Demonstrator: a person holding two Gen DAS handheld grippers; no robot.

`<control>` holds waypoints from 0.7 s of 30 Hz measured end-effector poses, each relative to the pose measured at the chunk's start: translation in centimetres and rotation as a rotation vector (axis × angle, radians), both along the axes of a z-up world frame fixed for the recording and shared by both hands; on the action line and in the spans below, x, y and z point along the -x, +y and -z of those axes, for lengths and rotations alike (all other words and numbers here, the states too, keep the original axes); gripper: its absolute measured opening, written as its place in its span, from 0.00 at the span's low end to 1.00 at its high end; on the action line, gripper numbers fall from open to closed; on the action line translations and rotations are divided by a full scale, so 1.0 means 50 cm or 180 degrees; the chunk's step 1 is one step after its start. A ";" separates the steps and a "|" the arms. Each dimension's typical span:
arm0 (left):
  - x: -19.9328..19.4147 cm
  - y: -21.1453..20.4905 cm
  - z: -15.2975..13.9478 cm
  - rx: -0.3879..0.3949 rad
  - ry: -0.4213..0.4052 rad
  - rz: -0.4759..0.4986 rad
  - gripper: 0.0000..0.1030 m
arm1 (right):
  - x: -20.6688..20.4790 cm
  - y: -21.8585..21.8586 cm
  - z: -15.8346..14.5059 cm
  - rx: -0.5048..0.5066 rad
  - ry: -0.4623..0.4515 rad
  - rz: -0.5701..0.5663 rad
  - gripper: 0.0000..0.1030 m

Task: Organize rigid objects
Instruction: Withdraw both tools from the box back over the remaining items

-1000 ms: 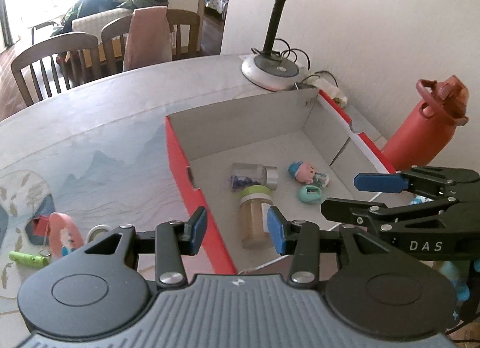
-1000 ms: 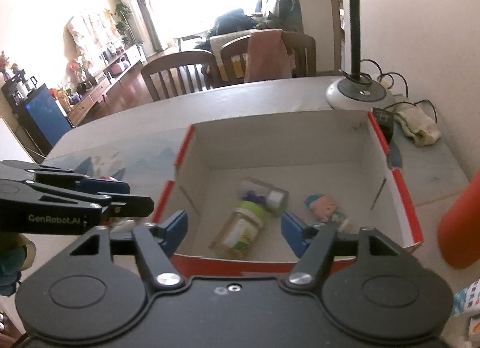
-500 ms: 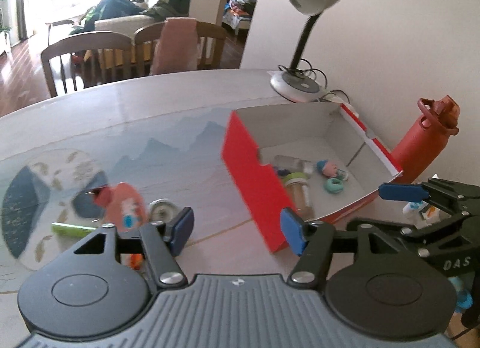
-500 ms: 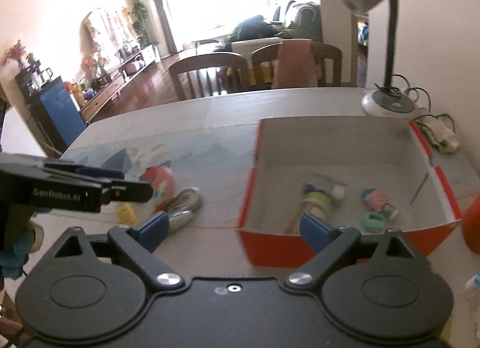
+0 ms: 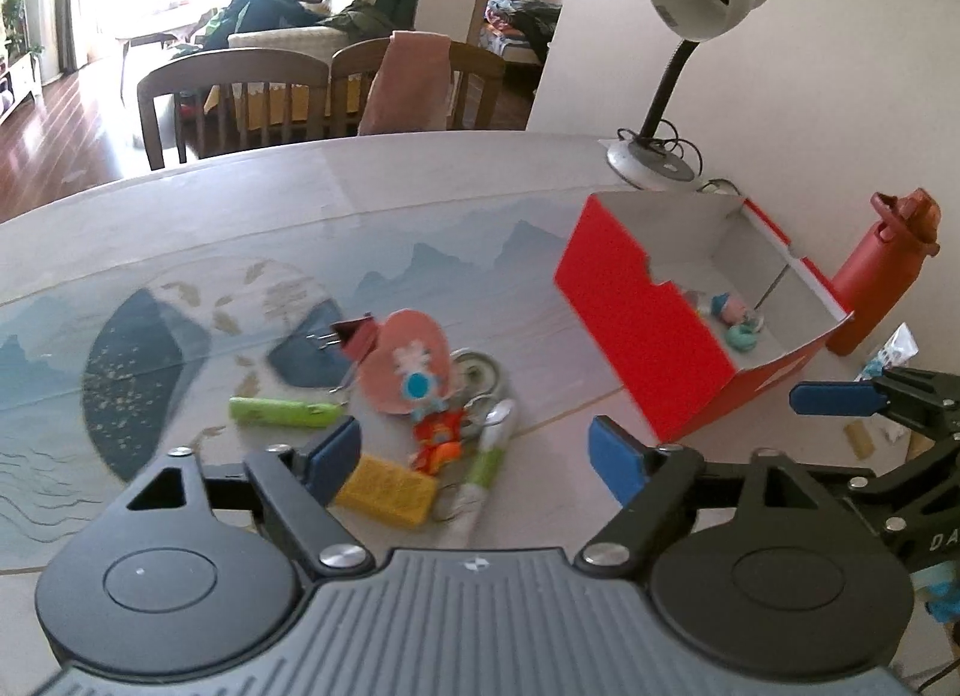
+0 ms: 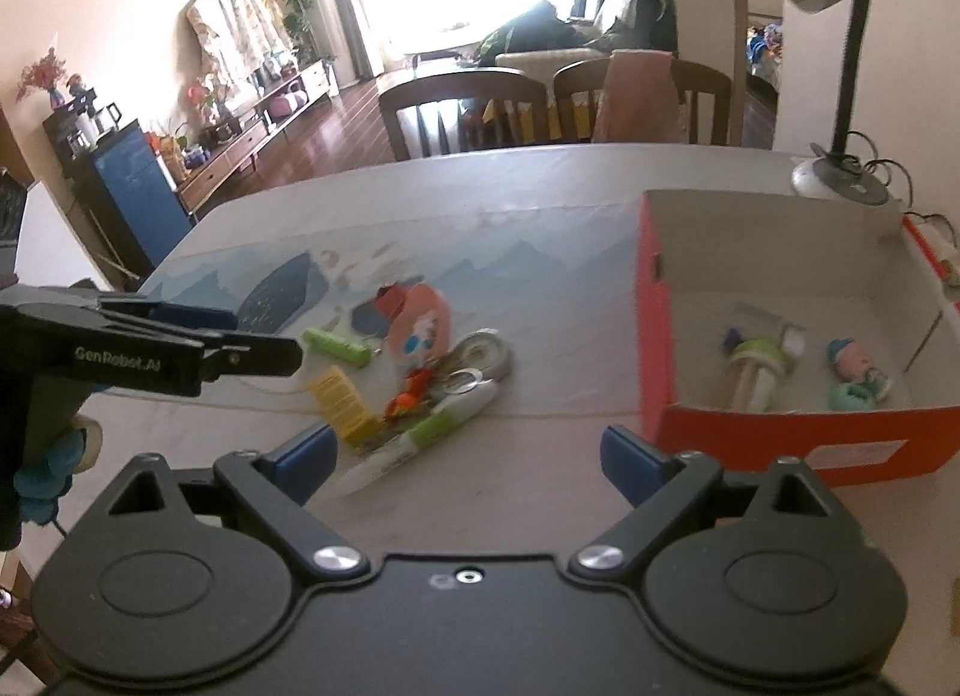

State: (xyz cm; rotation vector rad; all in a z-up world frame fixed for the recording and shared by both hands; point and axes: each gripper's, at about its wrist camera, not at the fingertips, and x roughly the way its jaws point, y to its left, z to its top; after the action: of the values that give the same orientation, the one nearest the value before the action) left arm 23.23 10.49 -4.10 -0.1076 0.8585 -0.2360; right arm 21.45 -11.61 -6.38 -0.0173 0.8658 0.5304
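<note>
Left gripper [image 5: 474, 456], jaws just widened and holding nothing, over a cluster on the table [image 5: 420, 204]: green tube [image 5: 282, 413], yellow block [image 5: 386, 491], pink figure [image 5: 408, 363], pen [image 5: 489, 456]. Right gripper [image 6: 465, 456] spread wide, empty. Farther right, red box [image 6: 780, 444] containing 2 jars [image 6: 756, 360] and 2 small toys [image 6: 855, 360].

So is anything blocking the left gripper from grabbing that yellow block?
Nothing visible does. The open left gripper hangs above the flat yellow block, which lies bare on top. A small orange toy figure and a white-and-green pen crowd its right side.
</note>
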 end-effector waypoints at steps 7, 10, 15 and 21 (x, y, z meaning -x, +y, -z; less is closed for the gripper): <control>0.001 0.051 0.044 -0.0041 -0.0056 0.0078 0.99 | -0.010 0.050 0.033 0.0069 0.0158 0.0172 0.92; 0.002 0.064 0.067 -0.0036 -0.0103 0.0095 0.99 | -0.028 0.066 0.044 0.0115 0.0199 0.0270 0.92; 0.001 0.079 0.111 -0.0039 -0.0132 0.0080 0.99 | -0.061 0.091 0.079 0.0202 0.0346 0.0465 0.91; -0.006 0.089 0.159 -0.0099 -0.0139 0.0030 0.99 | -0.099 0.127 0.125 0.0326 0.0466 0.0579 0.88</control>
State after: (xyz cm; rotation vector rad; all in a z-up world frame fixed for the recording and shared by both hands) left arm 23.54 14.94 -12.06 -0.0693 0.8189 -0.2330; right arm 26.39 -5.25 -12.62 0.0069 1.0260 0.3193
